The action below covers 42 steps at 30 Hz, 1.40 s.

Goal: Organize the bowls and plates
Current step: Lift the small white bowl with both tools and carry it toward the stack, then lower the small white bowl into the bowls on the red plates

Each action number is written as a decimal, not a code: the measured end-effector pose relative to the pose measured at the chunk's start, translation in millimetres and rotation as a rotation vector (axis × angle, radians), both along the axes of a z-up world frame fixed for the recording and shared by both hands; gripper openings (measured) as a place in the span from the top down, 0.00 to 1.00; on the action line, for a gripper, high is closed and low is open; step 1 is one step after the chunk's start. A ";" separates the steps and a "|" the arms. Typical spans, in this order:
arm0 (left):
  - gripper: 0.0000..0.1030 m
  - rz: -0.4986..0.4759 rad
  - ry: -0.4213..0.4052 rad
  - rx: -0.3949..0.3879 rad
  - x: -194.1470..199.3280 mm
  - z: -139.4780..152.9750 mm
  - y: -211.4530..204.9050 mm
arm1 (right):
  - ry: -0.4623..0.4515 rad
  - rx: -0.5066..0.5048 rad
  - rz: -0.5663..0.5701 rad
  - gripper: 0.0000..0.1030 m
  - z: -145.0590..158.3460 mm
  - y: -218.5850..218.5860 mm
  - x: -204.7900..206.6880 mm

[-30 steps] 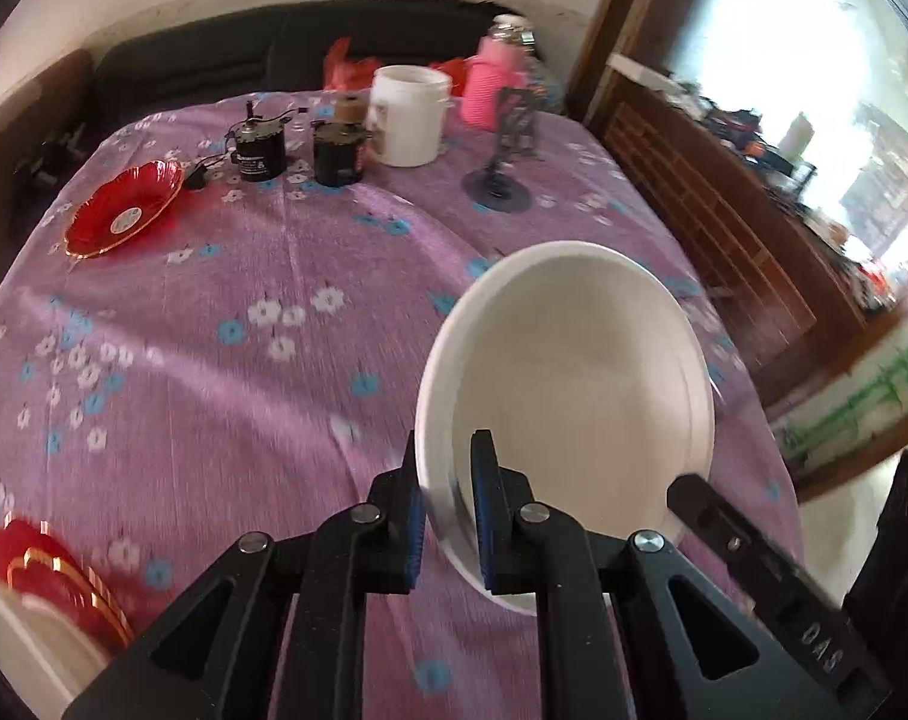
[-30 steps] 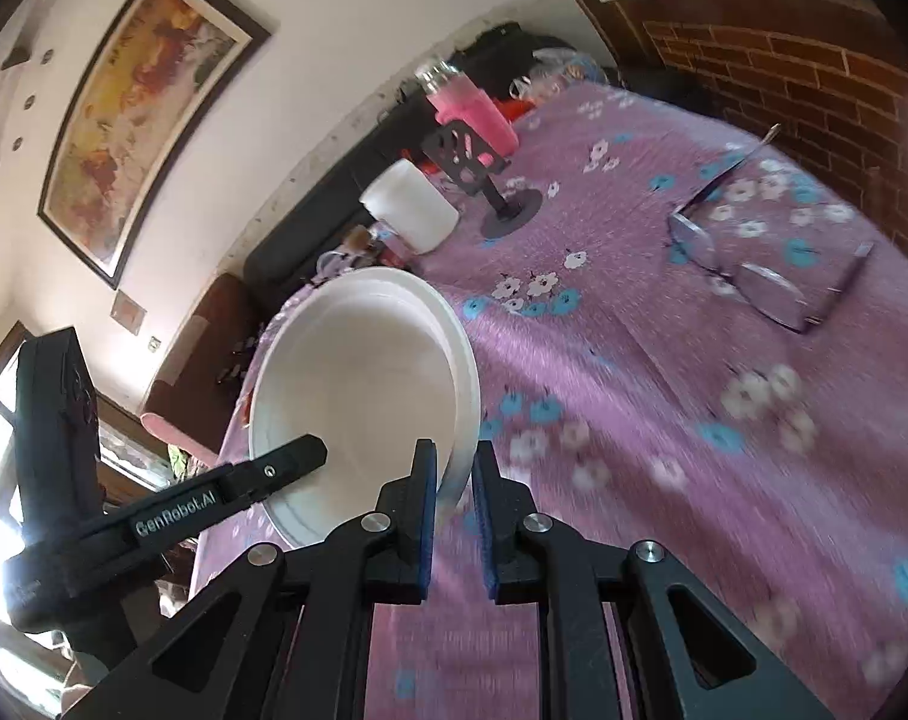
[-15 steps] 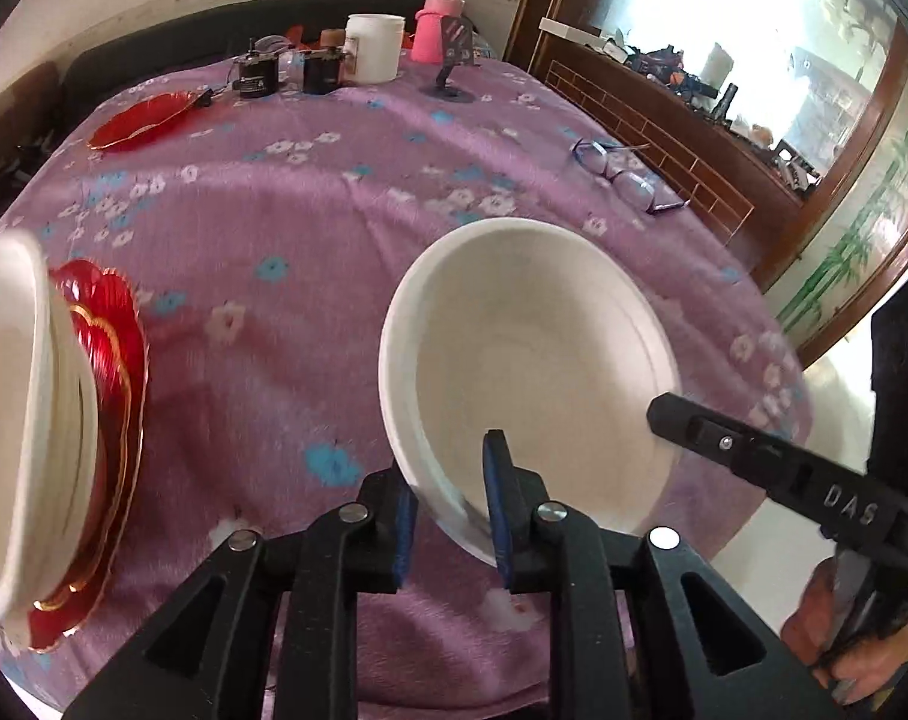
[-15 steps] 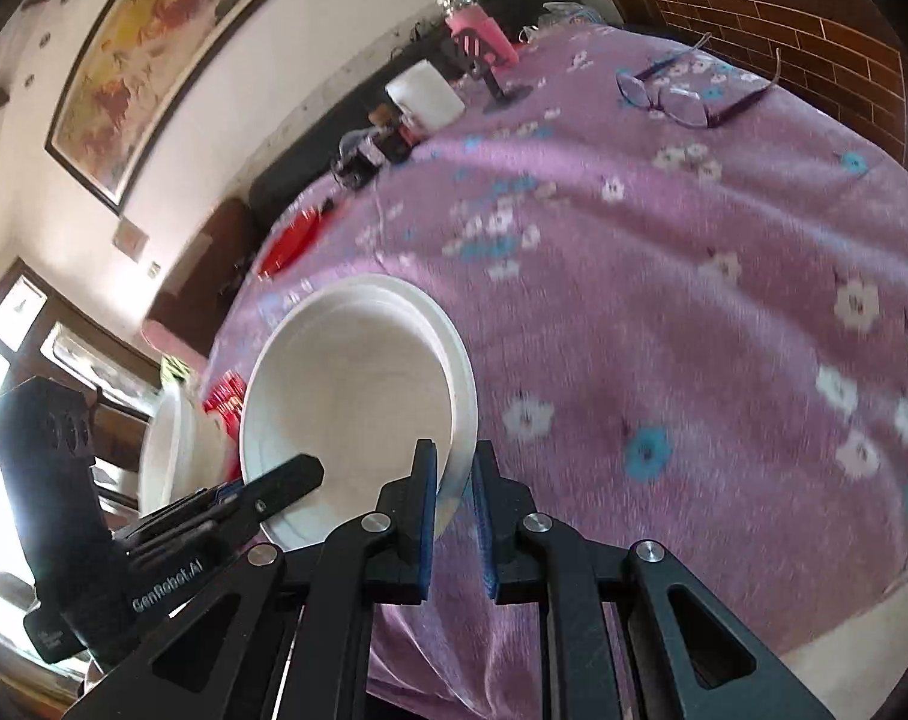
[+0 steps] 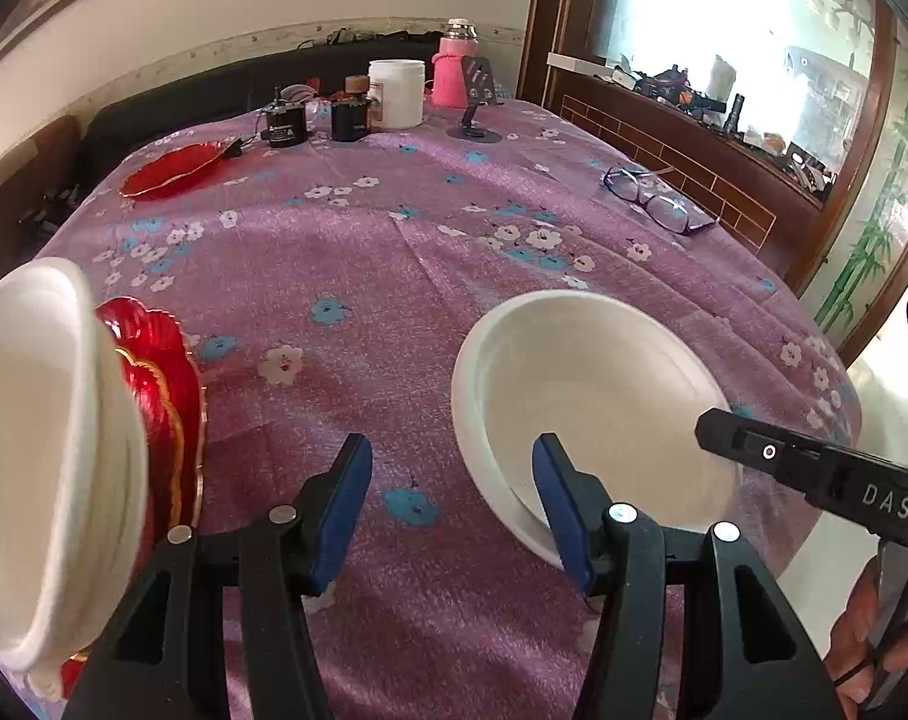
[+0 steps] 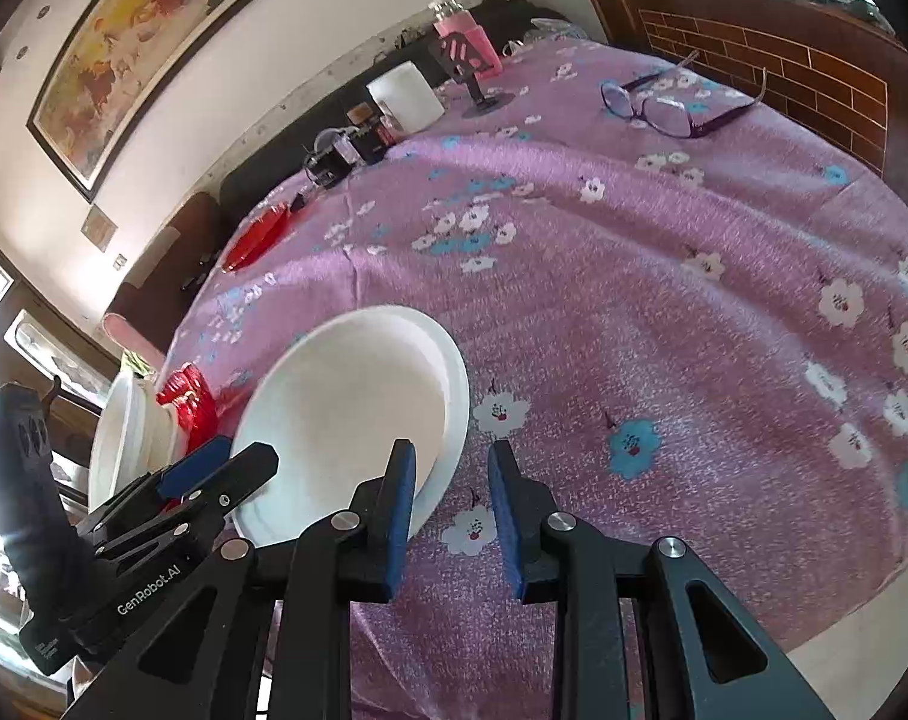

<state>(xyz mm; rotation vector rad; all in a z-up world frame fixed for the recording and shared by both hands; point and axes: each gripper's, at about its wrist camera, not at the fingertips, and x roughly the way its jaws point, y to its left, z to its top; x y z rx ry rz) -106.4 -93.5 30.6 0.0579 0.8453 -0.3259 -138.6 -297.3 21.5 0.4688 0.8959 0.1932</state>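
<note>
A white bowl point(image 5: 592, 396) rests on the purple flowered tablecloth near the table's front edge; it also shows in the right wrist view point(image 6: 351, 414). My left gripper point(image 5: 454, 498) is open, its right finger inside the bowl's near rim. My right gripper point(image 6: 450, 501) is open, its left finger at the bowl's right rim. At the left, stacked white bowls point(image 5: 39, 450) sit on red gold-rimmed plates point(image 5: 159, 402), also seen in the right wrist view point(image 6: 123, 438). A lone red plate point(image 5: 174, 168) lies at the far left.
At the table's far side stand a white jar point(image 5: 396, 93), a pink bottle point(image 5: 454, 69), two dark jars point(image 5: 285, 120) and a phone stand point(image 5: 475, 120). Eyeglasses point(image 5: 658, 204) lie at the right, near a brick ledge.
Both grippers have opened and let go of the white bowl, which now rests on the tablecloth near the front edge. The views pulled back slightly.
</note>
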 end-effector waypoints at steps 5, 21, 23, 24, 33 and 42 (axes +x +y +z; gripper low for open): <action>0.75 -0.029 -0.021 0.018 -5.4 -4.8 -8.1 | -0.014 -0.014 0.010 0.85 -0.4 12.1 -2.6; 0.76 -0.012 -0.164 0.063 -33.7 19.5 -4.7 | -0.068 -0.016 0.007 0.85 19.9 23.6 -18.0; 0.76 -0.007 -0.173 0.059 -36.4 22.6 -2.4 | -0.074 -0.016 0.011 0.85 23.1 25.7 -19.2; 0.76 -0.004 -0.177 0.057 -37.7 24.5 -0.5 | -0.077 -0.011 0.013 0.85 25.1 26.8 -19.6; 0.76 0.025 -0.213 0.043 -45.6 38.3 17.6 | -0.103 -0.014 0.037 0.85 39.0 41.8 -20.9; 0.76 0.072 -0.263 0.016 -53.3 62.4 43.2 | -0.145 -0.015 0.088 0.85 63.5 64.2 -15.2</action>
